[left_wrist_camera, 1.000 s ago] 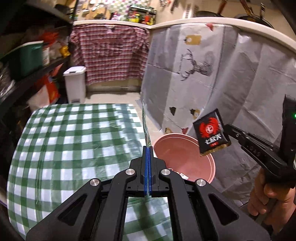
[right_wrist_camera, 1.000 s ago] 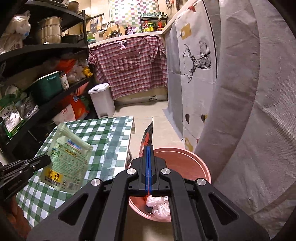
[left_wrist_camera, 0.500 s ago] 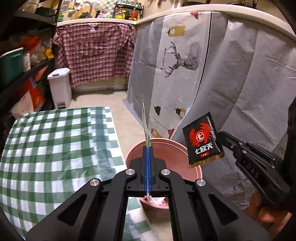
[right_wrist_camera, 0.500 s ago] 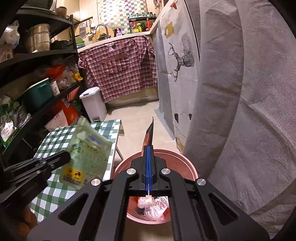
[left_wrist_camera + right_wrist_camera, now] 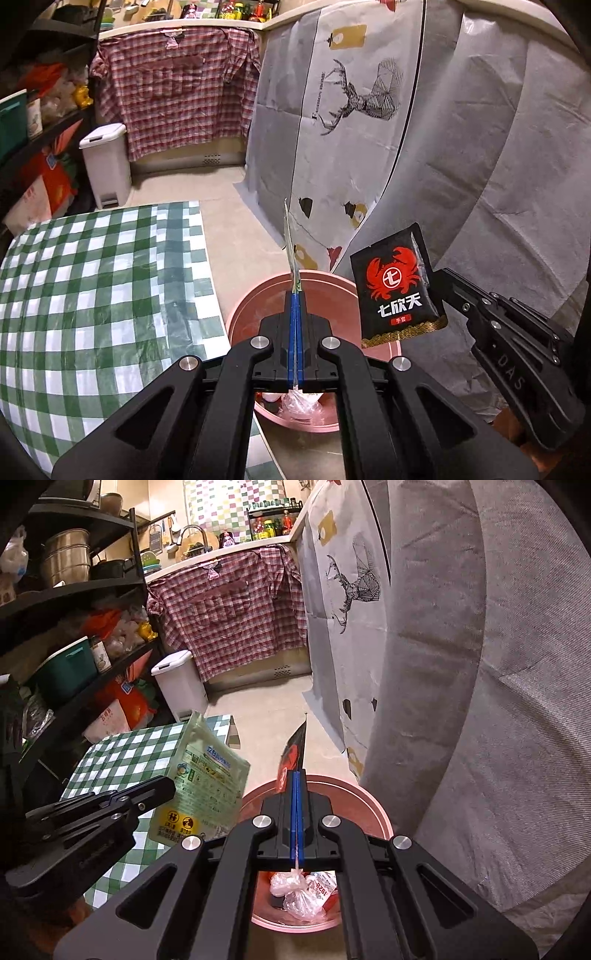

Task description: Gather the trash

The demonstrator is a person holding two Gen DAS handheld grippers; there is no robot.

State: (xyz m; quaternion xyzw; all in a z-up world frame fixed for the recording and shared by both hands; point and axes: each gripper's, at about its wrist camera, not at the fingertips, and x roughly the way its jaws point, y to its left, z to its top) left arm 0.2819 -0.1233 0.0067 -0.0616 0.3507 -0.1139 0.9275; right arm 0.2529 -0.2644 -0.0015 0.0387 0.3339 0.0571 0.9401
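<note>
From my left wrist camera, my left tongs (image 5: 295, 295) are clenched on a pale green pouch (image 5: 290, 251), seen edge-on above the pink bin (image 5: 240, 317); my right tongs (image 5: 436, 284) hold the black crab packet (image 5: 397, 291) over the bin's rim.

From my right wrist camera, my right tongs (image 5: 296, 775) pinch that packet (image 5: 295, 751) edge-on over the bin (image 5: 373, 812); the green pouch (image 5: 201, 786) hangs beside it, at the checked table's (image 5: 122, 753) edge.
</note>
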